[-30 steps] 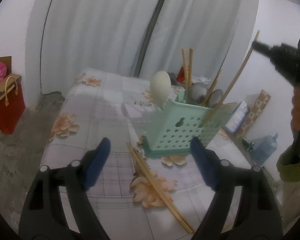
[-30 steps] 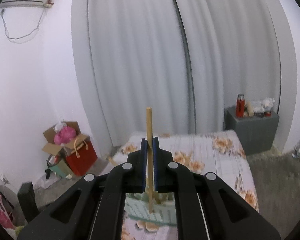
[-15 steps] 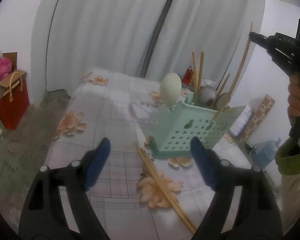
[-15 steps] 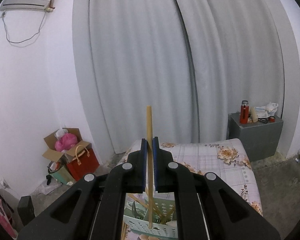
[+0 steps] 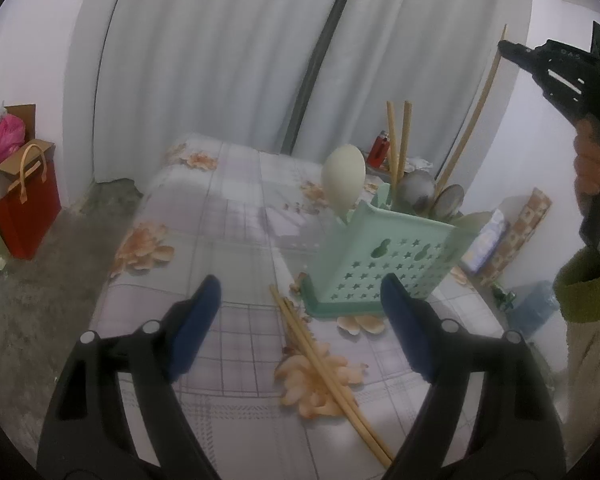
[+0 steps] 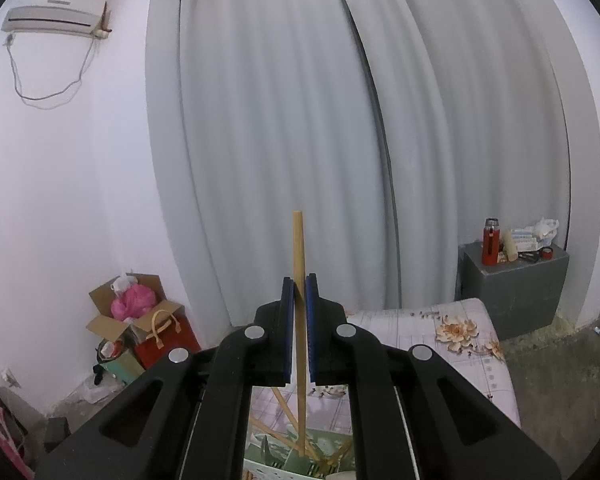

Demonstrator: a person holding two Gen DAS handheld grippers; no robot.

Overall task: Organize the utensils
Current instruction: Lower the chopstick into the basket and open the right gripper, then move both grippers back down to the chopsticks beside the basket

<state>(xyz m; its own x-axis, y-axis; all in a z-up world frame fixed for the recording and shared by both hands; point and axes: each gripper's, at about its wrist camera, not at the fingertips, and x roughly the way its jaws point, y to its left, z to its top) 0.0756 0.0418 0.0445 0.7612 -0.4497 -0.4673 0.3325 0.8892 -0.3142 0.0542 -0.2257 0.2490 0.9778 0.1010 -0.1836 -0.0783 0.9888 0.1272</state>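
Since the earlier frames, the right hand-held gripper (image 6: 299,300) has risen and its view has tilted up, so the curtain (image 6: 284,128) fills more of the picture and less of the bed (image 6: 452,332) shows. Its blue pads (image 6: 286,320) now stand slightly apart, with a narrow gap beside the chopstick (image 6: 298,280) between them; whether they still pinch it cannot be told. That chopstick stands nearly upright, its lower end reaching down into the green basket (image 6: 284,460) below. From the left wrist view, the same chopstick (image 5: 474,120) slants from the basket's (image 5: 384,264) far corner up to the right hand-held gripper (image 5: 504,46) at the upper right.

The left hand-held gripper (image 5: 300,300) hovers low over the bed (image 5: 220,216), wide open and holding nothing, and its view has edged closer to the basket. Two loose chopsticks (image 5: 324,364) lie side by side on the floral cover between its fingers, running from the basket's near corner toward the camera. The basket holds a pale spoon (image 5: 343,176) at its left corner, two upright chopsticks (image 5: 398,140), and metal spoons (image 5: 418,190) beside them.

A red bag (image 5: 26,204) stands on the floor to the left, and a red flask (image 6: 490,242) sits on a grey cabinet (image 6: 512,288) by the curtain.
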